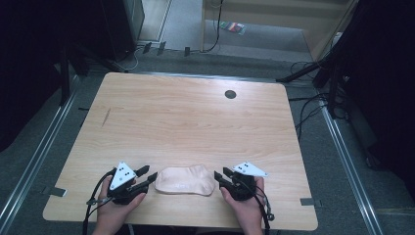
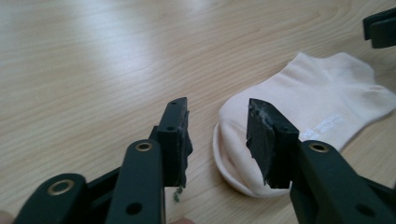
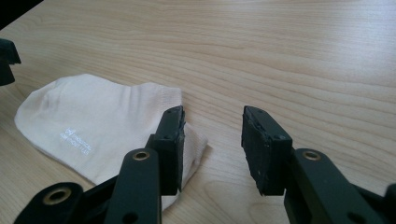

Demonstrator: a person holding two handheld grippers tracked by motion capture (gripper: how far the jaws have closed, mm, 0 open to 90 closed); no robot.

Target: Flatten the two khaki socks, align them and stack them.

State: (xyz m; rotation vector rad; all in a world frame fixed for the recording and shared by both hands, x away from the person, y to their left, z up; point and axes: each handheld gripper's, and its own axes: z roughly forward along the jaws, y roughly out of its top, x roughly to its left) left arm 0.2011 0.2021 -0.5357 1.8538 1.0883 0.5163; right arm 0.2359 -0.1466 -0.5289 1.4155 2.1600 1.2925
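A pale cream ankle sock (image 1: 186, 180) lies flat near the front edge of the wooden table (image 1: 186, 117), with small white print on it. My left gripper (image 1: 148, 175) sits just left of the sock, its jaws apart and empty. In the left gripper view its gripper (image 2: 217, 126) stands open over the sock's rounded end (image 2: 317, 107), with the pads off the fabric. My right gripper (image 1: 219, 176) is just right of the sock. In the right gripper view its gripper (image 3: 212, 130) is open, the sock (image 3: 93, 121) lying beside and under one jaw.
A dark round hole (image 1: 230, 94) sits at the table's far right and a short dark streak (image 1: 105, 116) at the left. Bare wood stretches beyond the sock. Metal floor rails (image 1: 345, 156) and cables (image 1: 306, 110) run beside the table.
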